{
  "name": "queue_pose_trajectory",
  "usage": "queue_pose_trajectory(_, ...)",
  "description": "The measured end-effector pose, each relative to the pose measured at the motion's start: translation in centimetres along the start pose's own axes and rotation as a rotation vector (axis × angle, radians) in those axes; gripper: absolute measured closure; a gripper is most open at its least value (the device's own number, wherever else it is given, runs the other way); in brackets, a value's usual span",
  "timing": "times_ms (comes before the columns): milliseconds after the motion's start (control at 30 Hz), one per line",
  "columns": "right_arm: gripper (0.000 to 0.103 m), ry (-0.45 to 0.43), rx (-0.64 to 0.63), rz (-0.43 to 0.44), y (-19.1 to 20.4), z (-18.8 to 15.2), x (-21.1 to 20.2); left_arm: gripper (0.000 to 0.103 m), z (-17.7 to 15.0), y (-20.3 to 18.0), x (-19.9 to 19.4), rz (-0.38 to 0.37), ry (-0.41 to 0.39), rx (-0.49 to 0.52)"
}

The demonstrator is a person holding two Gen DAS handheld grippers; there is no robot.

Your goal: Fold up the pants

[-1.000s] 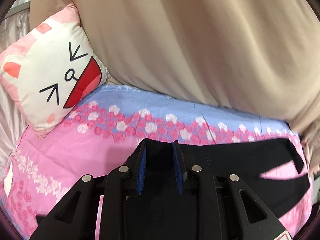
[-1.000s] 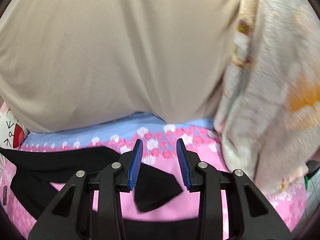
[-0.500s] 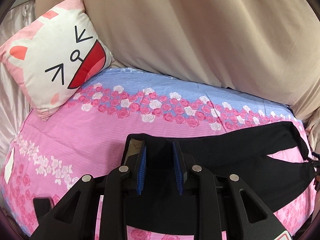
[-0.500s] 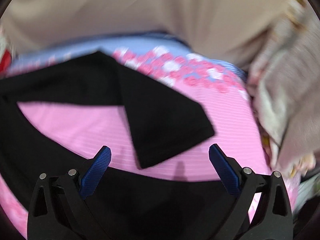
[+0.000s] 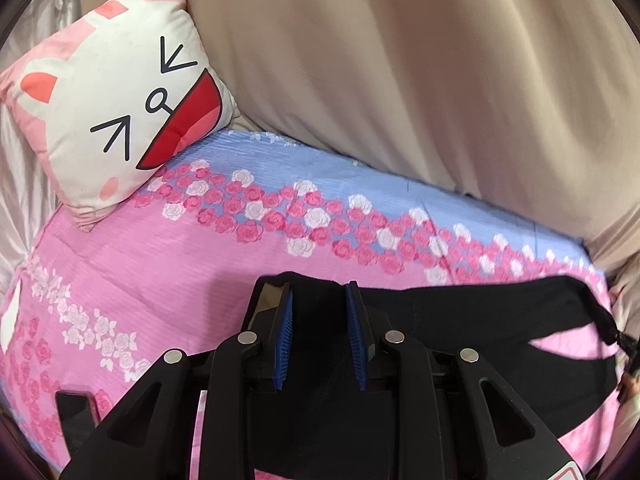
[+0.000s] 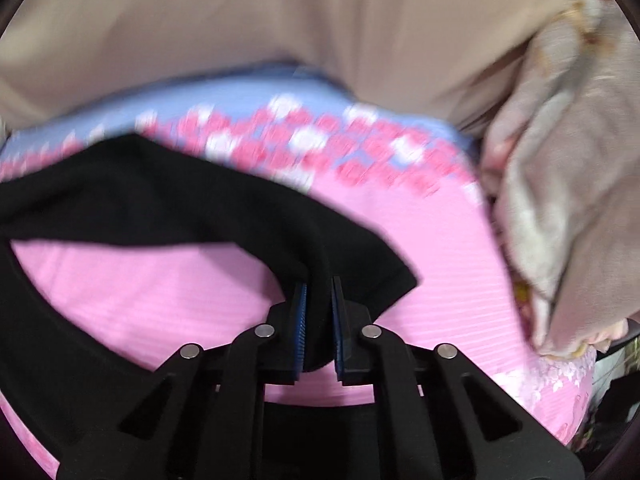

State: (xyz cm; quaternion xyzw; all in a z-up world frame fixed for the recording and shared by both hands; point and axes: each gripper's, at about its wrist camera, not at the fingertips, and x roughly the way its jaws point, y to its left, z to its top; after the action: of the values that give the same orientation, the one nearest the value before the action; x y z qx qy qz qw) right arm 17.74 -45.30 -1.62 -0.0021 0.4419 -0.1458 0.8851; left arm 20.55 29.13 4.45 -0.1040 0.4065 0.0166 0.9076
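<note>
On the pink bed (image 5: 168,264), by the pillow (image 5: 120,108), my left claw (image 5: 319,300) and right claw (image 6: 319,286) each pinch the black pants (image 6: 168,208).

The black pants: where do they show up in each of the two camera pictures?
Left wrist view: black pants stretch along the bottom, from the left claw to the right edge.
Right wrist view: pants sweep from the left edge to the lower middle.
Shared landmark: the pink floral bedsheet under them.

Soft even light, fisheye bending at dark rims, motion blur in right view.
</note>
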Motion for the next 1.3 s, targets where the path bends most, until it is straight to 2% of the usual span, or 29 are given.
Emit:
queue_pose_trajectory(167,0.094,-0.144,0.057,0.001,-2.5,0.7,-6.4,0.080,0.4,-0.4,-2.7,-0.038,-0.056,-0.005)
queue_pose_trajectory(200,0.094,-0.170,0.064,0.000,-2.9,0.5,-7.7,0.083,0.2,-0.4,-3.6,-0.034,-0.078,-0.001)
queue_pose_trajectory(233,0.094,-0.198,0.074,-0.005,-3.6,0.1,-9.2,0.092,0.0,-0.3,-4.8,0.001,-0.120,0.010)
queue_pose_trajectory(333,0.094,-0.238,0.083,0.011,-5.2,-1.2,-11.9,0.093,-0.5,1.5,-8.7,0.008,-0.213,-0.008)
queue_pose_trajectory(367,0.094,-0.244,0.076,0.007,-5.3,-1.8,-12.4,0.093,-0.7,2.2,-9.5,0.004,-0.213,-0.026)
queue_pose_trajectory(500,0.094,-0.236,0.067,0.029,-5.4,-5.3,-13.4,0.091,-3.1,4.9,-10.4,0.044,-0.146,-0.054)
queue_pose_trajectory(533,0.094,-0.229,0.060,0.031,-5.1,-6.5,-13.3,0.087,-4.3,5.5,-9.8,0.034,-0.100,-0.060)
queue_pose_trajectory(633,0.094,-0.202,0.061,0.039,-4.1,-10.2,-12.7,0.050,-7.3,5.6,-7.0,-0.015,0.025,-0.077)
queue_pose_trajectory(700,0.094,-0.176,0.078,0.043,-3.7,-12.2,-12.0,0.048,-8.7,4.5,-4.9,-0.047,0.078,-0.068)
queue_pose_trajectory(767,0.094,-0.140,0.130,0.053,-4.1,-14.3,-10.6,0.035,-9.7,3.4,-2.3,-0.086,0.141,-0.070)
queue_pose_trajectory(800,0.094,-0.131,0.147,0.055,-4.3,-15.0,-10.1,0.031,-9.8,3.1,-1.1,-0.096,0.159,-0.093)
queue_pose_trajectory(900,0.094,-0.111,0.182,0.066,-4.5,-16.2,-9.2,0.030,-9.5,3.3,2.2,-0.128,0.210,-0.194)
queue_pose_trajectory(1000,0.094,-0.107,0.197,0.073,-4.1,-16.5,-8.9,0.030,-9.1,3.9,5.0,-0.124,0.273,-0.298)
queue_pose_trajectory(1033,0.094,-0.107,0.198,0.072,-4.0,-16.5,-8.9,0.030,-9.2,4.1,5.9,-0.099,0.294,-0.316)
queue_pose_trajectory(1100,0.094,-0.103,0.199,0.070,-3.9,-16.3,-8.8,0.039,-9.4,4.4,7.3,-0.078,0.308,-0.351)
queue_pose_trajectory(1133,0.094,-0.100,0.200,0.068,-3.9,-16.2,-8.7,0.078,-9.4,4.4,7.7,-0.092,0.308,-0.349)
queue_pose_trajectory(1167,0.094,-0.098,0.202,0.067,-3.9,-16.1,-8.7,0.080,-9.3,4.2,7.9,-0.081,0.316,-0.326)
queue_pose_trajectory(1233,0.094,-0.101,0.210,0.069,-4.1,-15.7,-8.8,0.082,-8.6,4.0,7.2,-0.098,0.284,-0.297)
queue_pose_trajectory(1300,0.094,-0.114,0.211,0.066,-4.2,-15.2,-9.2,0.084,-7.2,3.9,5.0,-0.154,0.219,-0.279)
